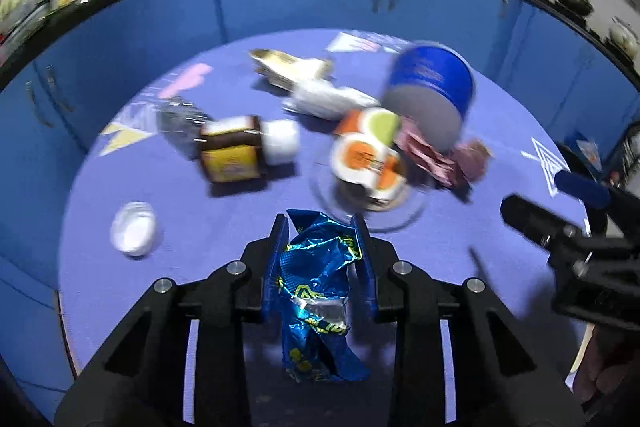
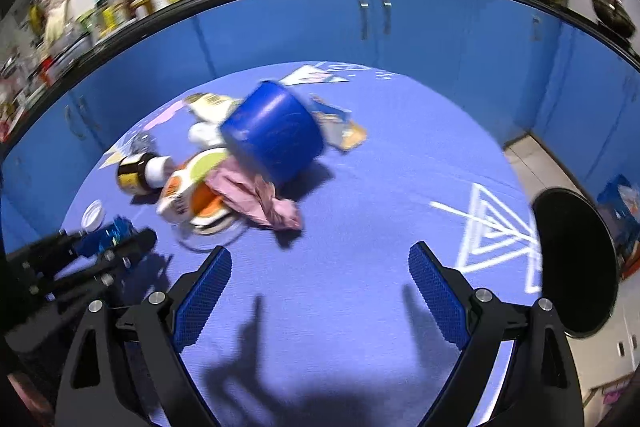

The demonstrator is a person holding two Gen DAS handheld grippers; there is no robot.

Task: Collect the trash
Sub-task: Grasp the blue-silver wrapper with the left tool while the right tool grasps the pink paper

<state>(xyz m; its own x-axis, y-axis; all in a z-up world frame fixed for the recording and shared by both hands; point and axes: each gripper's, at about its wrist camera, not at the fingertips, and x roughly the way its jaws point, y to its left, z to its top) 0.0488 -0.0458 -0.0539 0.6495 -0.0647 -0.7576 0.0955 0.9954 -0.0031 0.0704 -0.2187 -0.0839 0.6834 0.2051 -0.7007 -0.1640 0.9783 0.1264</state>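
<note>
Trash mostly remains at frame centre: brown bottle [image 1: 240, 149], blue can [image 1: 434, 87]. Left claw [image 1: 320, 247] grips a blue foil wrapper [image 1: 316, 291]; right claw [image 2: 320, 271] gapes empty.

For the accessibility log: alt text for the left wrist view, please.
The left claw is shut on a crumpled blue foil wrapper above a purple table strewn with a brown bottle, white lid and tipped blue can. The right claw enters at right.

A crumpled blue foil wrapper [image 1: 316, 291] hung pinched in the left gripper [image 1: 320, 227]; pink wrapper [image 2: 260, 201] lay crumpled beside the blue tub [image 2: 274, 137]
</note>
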